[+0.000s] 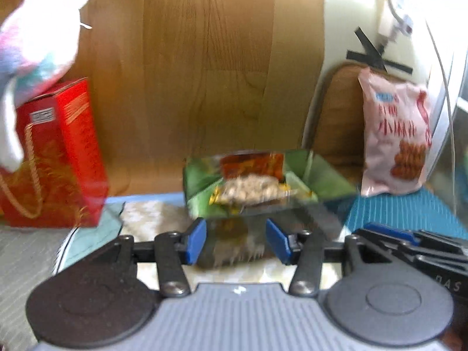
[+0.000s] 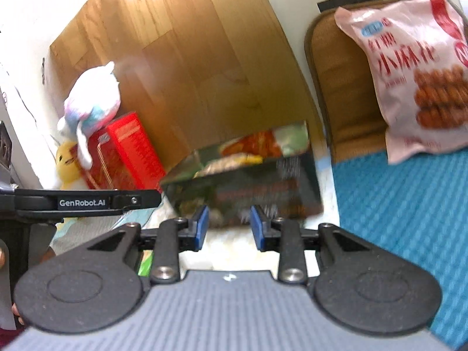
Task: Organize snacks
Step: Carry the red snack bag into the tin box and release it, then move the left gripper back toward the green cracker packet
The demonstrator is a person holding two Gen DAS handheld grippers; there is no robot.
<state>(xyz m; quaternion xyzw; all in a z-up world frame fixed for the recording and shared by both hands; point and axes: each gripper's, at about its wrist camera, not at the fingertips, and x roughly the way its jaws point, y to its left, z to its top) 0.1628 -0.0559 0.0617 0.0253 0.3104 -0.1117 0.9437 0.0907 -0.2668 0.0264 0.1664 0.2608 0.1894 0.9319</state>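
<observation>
A green open box (image 1: 321, 181) stands just ahead of my left gripper (image 1: 236, 242), with snack packets (image 1: 248, 188) inside it. The left jaws stand open around the box's near wall. In the right wrist view the same green box (image 2: 248, 193) is blurred, with packets (image 2: 251, 146) showing inside. My right gripper (image 2: 229, 228) is open right at the box's near side. A large pink snack bag (image 1: 395, 137) leans upright at the right; it also shows in the right wrist view (image 2: 415, 76).
A red gift box (image 1: 58, 158) with a plush toy (image 1: 38, 46) on top stands at the left. A wooden panel (image 1: 204, 73) rises behind. A blue mat (image 2: 403, 225) covers the right. The left gripper's body (image 2: 82, 201) reaches in from the left.
</observation>
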